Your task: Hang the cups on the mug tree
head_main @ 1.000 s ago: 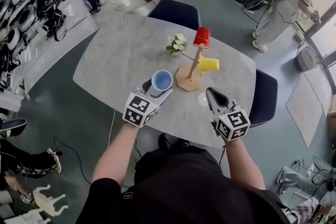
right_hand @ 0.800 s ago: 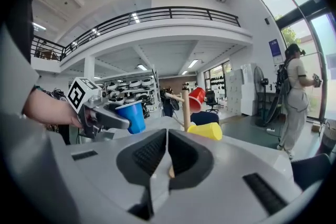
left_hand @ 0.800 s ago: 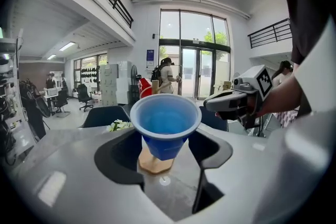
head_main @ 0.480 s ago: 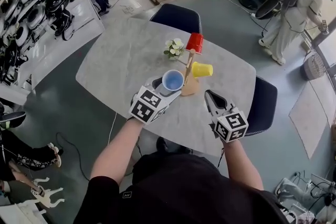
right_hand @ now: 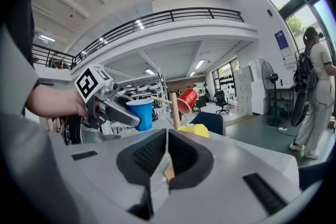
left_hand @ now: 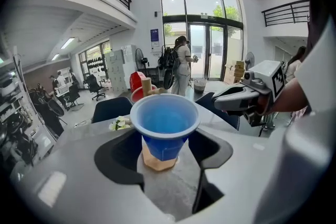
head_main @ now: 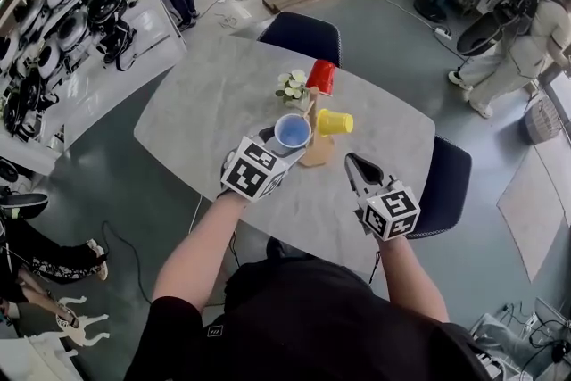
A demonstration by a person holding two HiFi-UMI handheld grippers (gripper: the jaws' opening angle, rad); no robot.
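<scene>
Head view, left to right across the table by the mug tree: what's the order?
left claw → blue cup → yellow cup → right claw. Left out, since they overlap the others: flowers, red cup, mug tree.

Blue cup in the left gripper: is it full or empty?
Empty: the blue cup faces the camera with its mouth, and only its bare blue inside shows.

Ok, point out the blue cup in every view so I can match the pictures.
Head view: blue cup at centre, just left of the mug tree.
Left gripper view: blue cup dead centre, between the fingers.
Right gripper view: blue cup left of centre, left of the tree's post.
Shared landmark: the red cup on the mug tree, in all three.
</scene>
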